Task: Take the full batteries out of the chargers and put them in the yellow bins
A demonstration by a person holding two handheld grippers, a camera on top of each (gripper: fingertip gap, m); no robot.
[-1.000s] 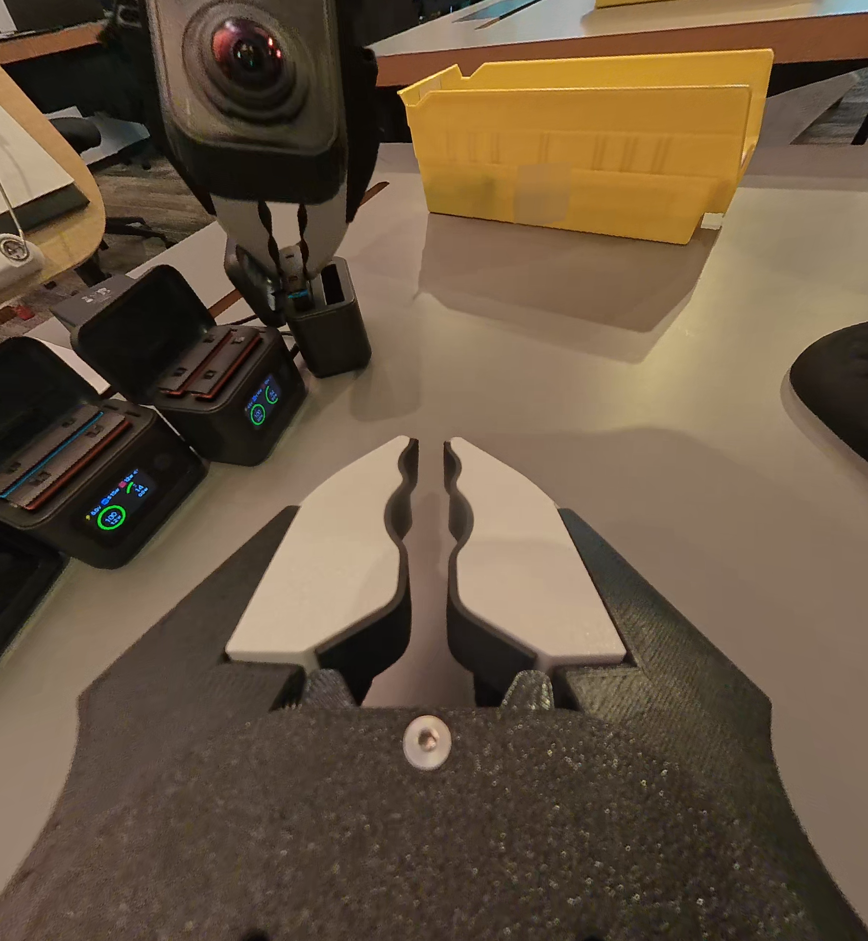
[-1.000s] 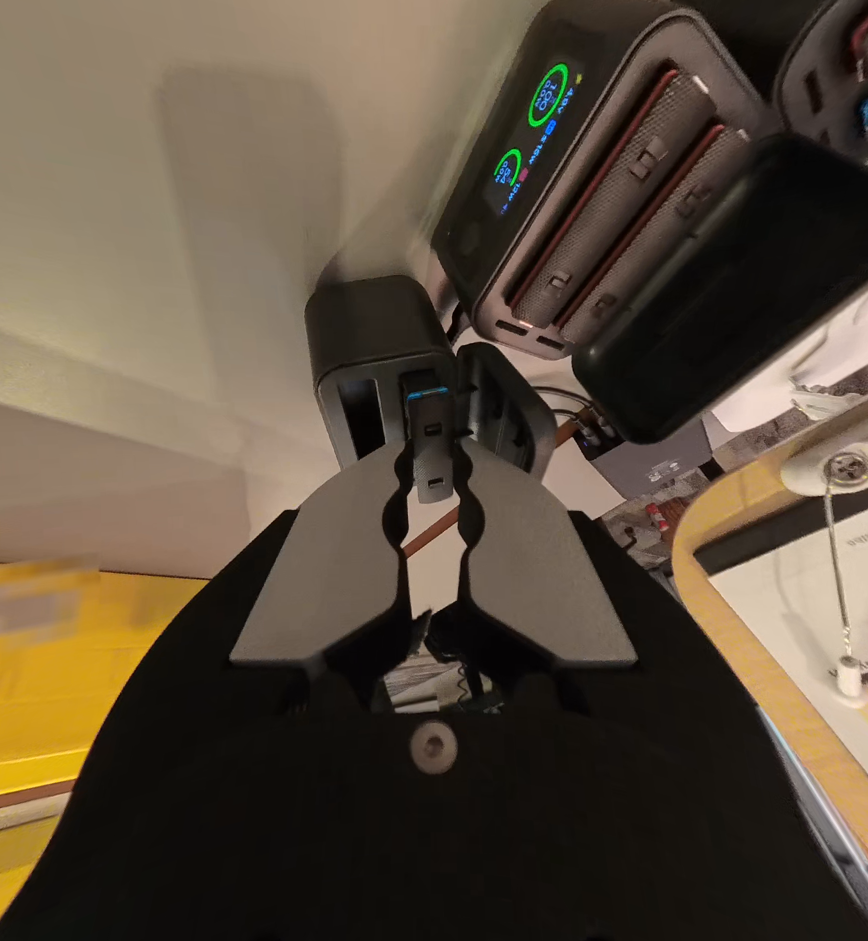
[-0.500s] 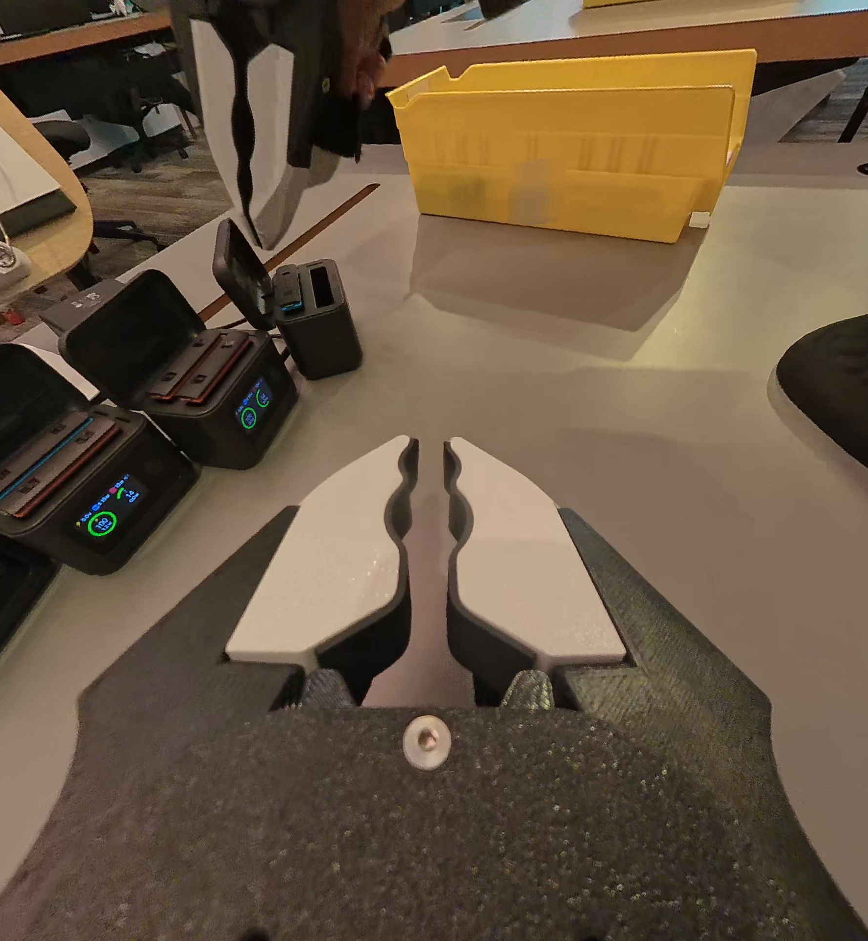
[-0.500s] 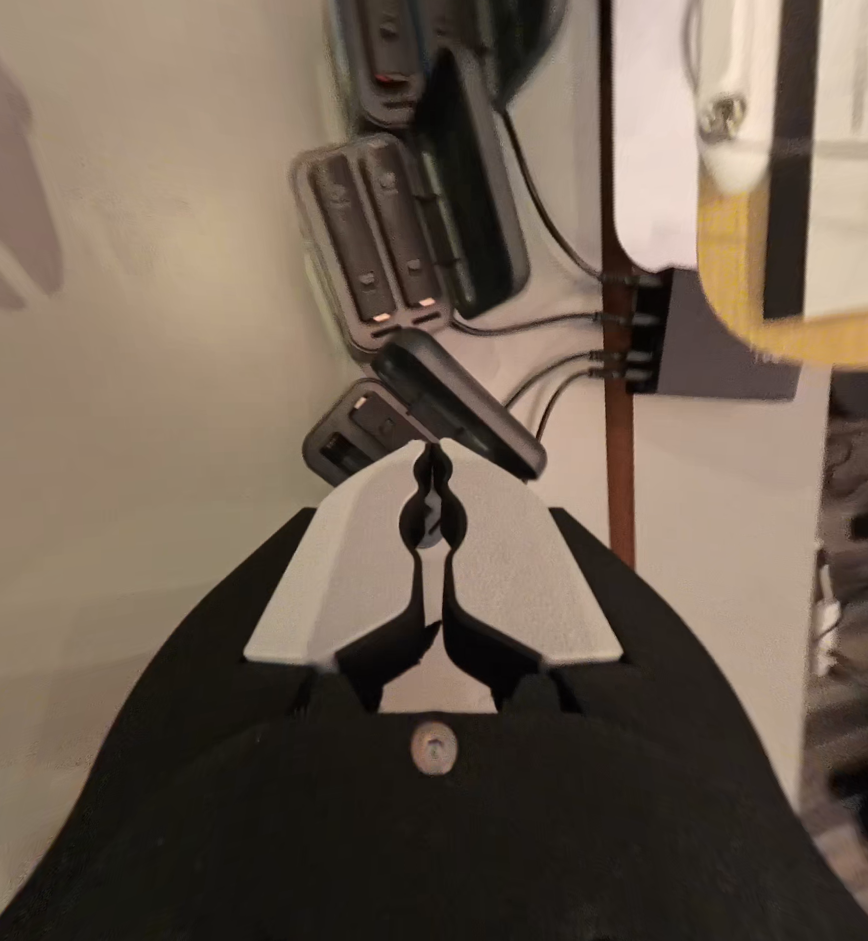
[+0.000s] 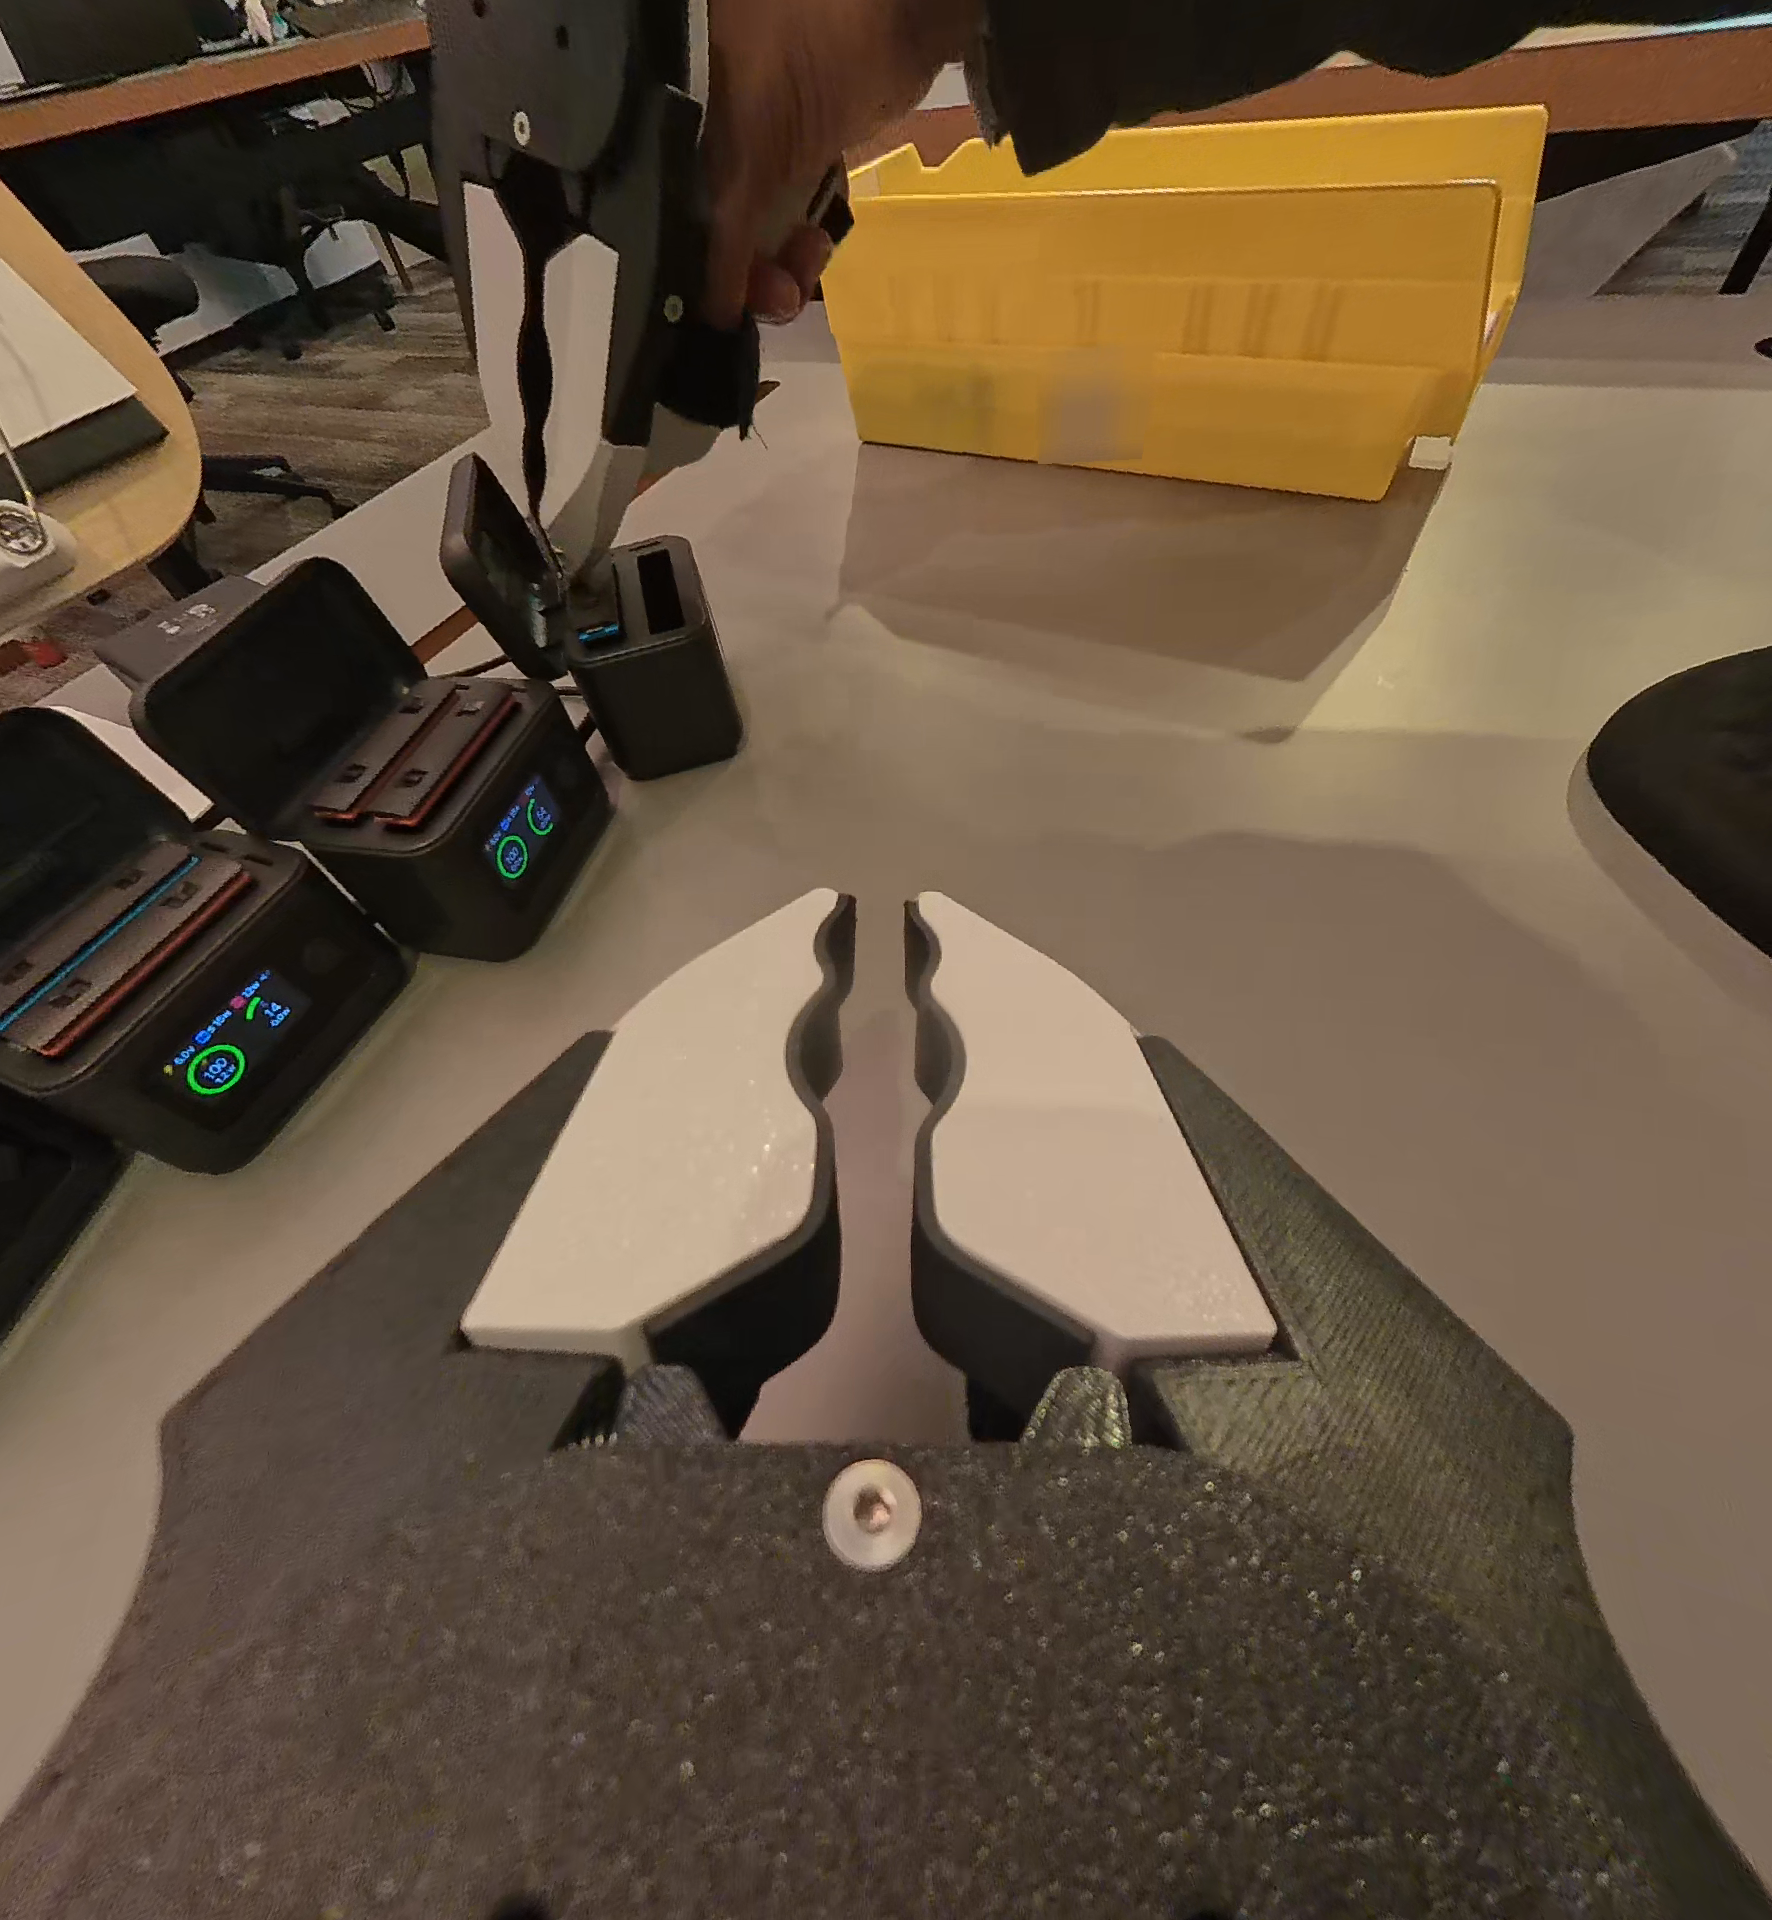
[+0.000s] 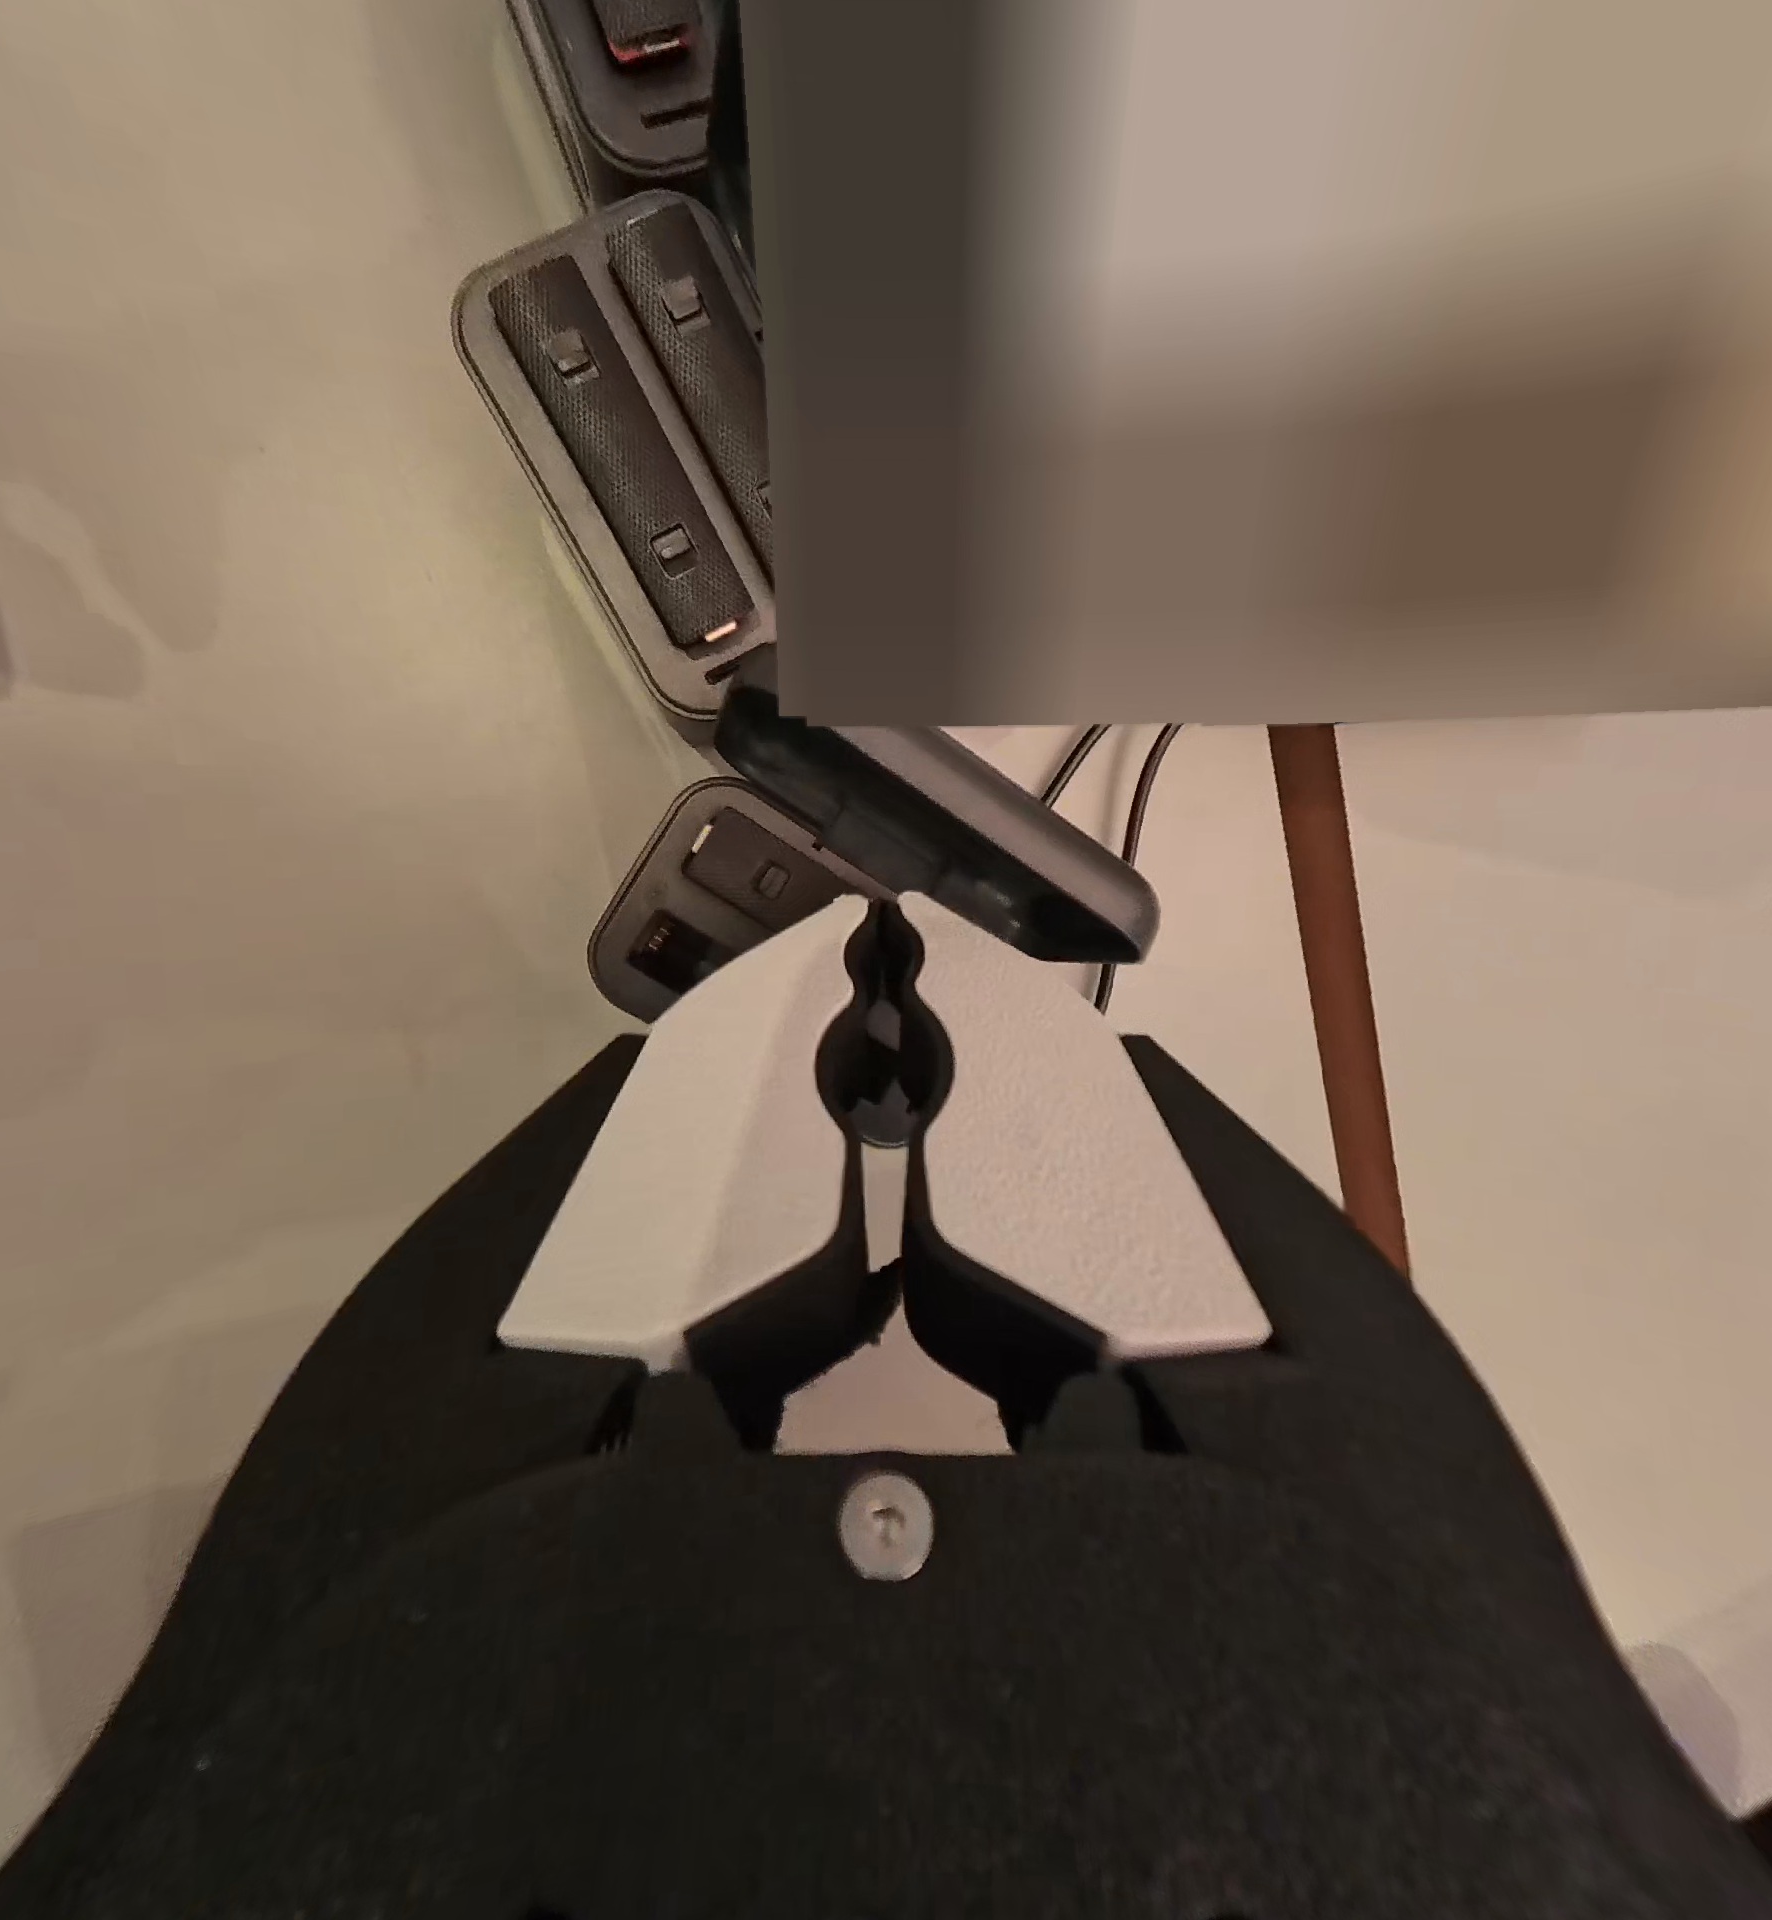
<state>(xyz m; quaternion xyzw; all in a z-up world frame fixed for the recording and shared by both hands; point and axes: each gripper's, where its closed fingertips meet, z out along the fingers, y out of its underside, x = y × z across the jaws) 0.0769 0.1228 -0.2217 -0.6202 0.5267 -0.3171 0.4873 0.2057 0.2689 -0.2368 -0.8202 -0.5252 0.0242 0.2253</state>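
Our right claw [image 6: 884, 914] is pinched shut, empty, at the small charger [image 5: 653, 665]; our left claw [image 5: 877, 909] waits, a little open.

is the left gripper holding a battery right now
No. The left gripper hovers over bare table with nothing between its nearly closed jaws; the chargers sit off to its left.

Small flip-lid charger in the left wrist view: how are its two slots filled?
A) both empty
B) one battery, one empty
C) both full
B: the small charger has a blue-edged battery in the slot nearer its lid, while the other slot shows dark and empty.
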